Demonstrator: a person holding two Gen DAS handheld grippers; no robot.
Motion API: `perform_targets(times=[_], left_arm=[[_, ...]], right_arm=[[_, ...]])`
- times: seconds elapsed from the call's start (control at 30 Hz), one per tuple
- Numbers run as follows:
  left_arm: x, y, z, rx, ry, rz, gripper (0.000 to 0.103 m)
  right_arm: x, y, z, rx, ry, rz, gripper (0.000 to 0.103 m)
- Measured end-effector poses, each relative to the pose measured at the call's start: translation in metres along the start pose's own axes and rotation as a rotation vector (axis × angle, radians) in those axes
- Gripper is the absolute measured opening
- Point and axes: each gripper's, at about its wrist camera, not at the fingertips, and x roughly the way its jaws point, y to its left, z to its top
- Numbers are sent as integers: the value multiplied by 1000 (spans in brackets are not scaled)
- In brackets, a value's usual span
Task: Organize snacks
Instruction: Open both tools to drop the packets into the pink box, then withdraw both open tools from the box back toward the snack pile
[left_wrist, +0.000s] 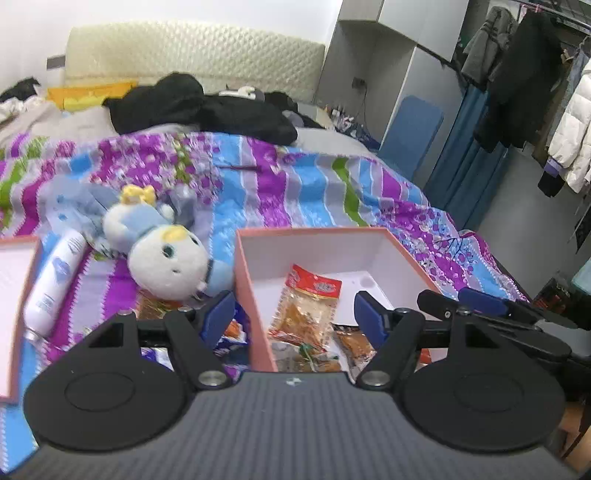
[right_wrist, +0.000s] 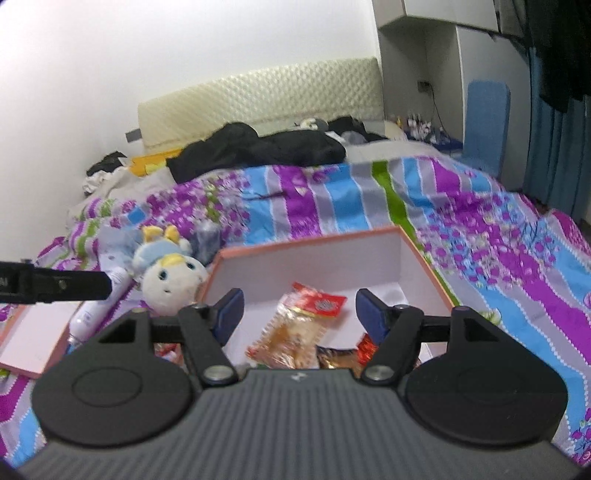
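Pink card walls frame the box (left_wrist: 255, 291) that sits just ahead of both your claws on the striped quilt (left_wrist: 295, 192). Your left claw (left_wrist: 293, 317) hangs above the box's near left corner with its blue pads well apart and nothing between them; its left pad lies outside the wall, its right pad over the white floor. Straight ahead of it and lower, inside the box, lies a clear snack bag (left_wrist: 308, 306) with a red top, and closer in, partly hidden under the claw body, more packets (left_wrist: 354, 343) crowd the near end. Left of the claw, outside the box, a few loose wrappers (left_wrist: 236, 332) rest on the quilt, with a plush toy (left_wrist: 166, 262) beyond them and a white bottle (left_wrist: 53, 284) further left beside the lid (left_wrist: 14, 295). Your right claw (right_wrist: 299, 315) hovers over the box's near edge, pads likewise spread and empty, the same red-topped bag directly ahead and below, and a red packet (right_wrist: 367, 347) by its right pad. Off to its left, the tip of your left claw pokes in.
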Motion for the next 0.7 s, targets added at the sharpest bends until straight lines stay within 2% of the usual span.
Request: perform_targets(times=[0.13, 0.27, 0.4, 0.5, 0.7], left_arm=[[-31, 12, 2, 45, -38, 14, 76], [-58, 27, -1, 46, -71, 13, 76], [-86, 39, -16, 55, -103, 25, 76], [-100, 47, -30, 122, -125, 88, 76], [-121, 72, -59, 112, -130, 123, 76]], right_arm=[[-17, 25, 4, -10, -34, 4, 69], [-37, 50, 1, -26, -58, 28, 69], [-56, 75, -10, -28, -76, 53, 69], [-66, 89, -22, -25, -68, 58, 69], [-80, 110, -46, -7, -39, 68, 69]])
